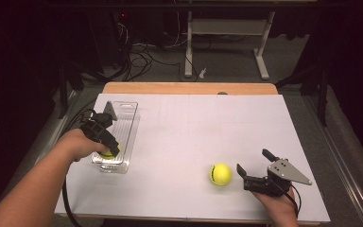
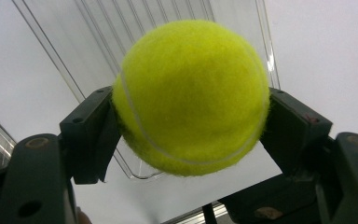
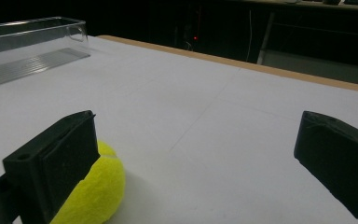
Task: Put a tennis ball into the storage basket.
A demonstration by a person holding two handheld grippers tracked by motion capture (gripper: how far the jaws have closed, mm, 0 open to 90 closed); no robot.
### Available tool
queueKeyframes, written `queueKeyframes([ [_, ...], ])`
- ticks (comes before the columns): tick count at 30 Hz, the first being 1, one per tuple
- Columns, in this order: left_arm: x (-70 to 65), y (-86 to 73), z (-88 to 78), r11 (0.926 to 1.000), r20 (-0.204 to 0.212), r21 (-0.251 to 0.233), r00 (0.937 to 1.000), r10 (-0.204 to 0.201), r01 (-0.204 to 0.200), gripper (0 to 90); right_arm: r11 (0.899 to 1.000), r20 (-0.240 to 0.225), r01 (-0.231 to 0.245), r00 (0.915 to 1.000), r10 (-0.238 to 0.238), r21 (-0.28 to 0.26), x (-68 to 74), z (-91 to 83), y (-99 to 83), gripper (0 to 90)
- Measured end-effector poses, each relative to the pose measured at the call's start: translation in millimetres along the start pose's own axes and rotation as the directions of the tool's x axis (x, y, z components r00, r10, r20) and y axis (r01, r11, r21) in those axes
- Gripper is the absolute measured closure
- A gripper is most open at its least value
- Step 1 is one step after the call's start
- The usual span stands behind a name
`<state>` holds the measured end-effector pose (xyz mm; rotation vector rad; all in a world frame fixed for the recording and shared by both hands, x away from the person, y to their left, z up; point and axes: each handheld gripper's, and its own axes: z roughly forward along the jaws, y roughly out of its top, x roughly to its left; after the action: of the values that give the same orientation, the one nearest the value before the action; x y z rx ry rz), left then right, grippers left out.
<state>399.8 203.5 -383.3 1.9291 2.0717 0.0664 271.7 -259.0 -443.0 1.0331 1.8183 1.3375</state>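
Room's dark around you: black surrounds, a grey floor (image 1: 227,66) behind the table, a white desk frame (image 1: 263,52) standing back there, and loose cables (image 1: 139,59) on the floor beside it.

Your table (image 1: 189,88) has a wood edge showing along the far side, and a white sheet (image 1: 217,127) covers nearly all of its top. Faint grid lines run across the sheet.

Next down in size: a clear plastic tray (image 1: 128,124), long and narrow, with a ribbed floor. It sits on the left part of the sheet, long axis running away from you.

Two tennis balls, both yellow-green felt with a pale seam.

Held ball (image 2: 191,95): your left gripper (image 1: 109,147) is clenched on it, one pad pressed into each side, seam curving across the near face. In the high view that gripper is over the near end of the tray, with the ball low in that end; can't tell whether it touches the tray floor. In the left gripper view the tray ribs lie straight behind it.

Loose ball (image 1: 220,174): resting on the sheet, right of centre and near your edge, well apart from the tray.

Your right gripper (image 1: 255,166) is released, jaws spread wide, with nothing between them. It sits low just right of the loose ball, pointing at it. In the right gripper view the ball (image 3: 91,198) shows just behind one jaw, off the gap between the two; I can't tell whether they touch.
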Motion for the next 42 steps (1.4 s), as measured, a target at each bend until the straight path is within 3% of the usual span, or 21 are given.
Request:
queueKeyframes([
  [21,0.4,-4.5,17.5,0.9998,-0.012,0.017,0.9999,0.008,-0.008,26.3,1.000,0.000,0.003,1.0000,-0.003,0.002,0.8,-0.4,-0.2,0.4],
  [40,-1.5,-1.8,6.4,1.0000,0.002,0.002,1.0000,0.007,-0.007,25.8,1.000,-0.004,0.006,1.0000,-0.006,0.004,2.3,0.5,-0.1,0.4],
  [42,-0.9,-1.5,4.3,1.0000,0.017,0.004,0.9998,0.008,-0.008,23.9,1.000,-0.004,0.006,1.0000,-0.006,0.002,2.3,0.1,0.0,0.4],
])
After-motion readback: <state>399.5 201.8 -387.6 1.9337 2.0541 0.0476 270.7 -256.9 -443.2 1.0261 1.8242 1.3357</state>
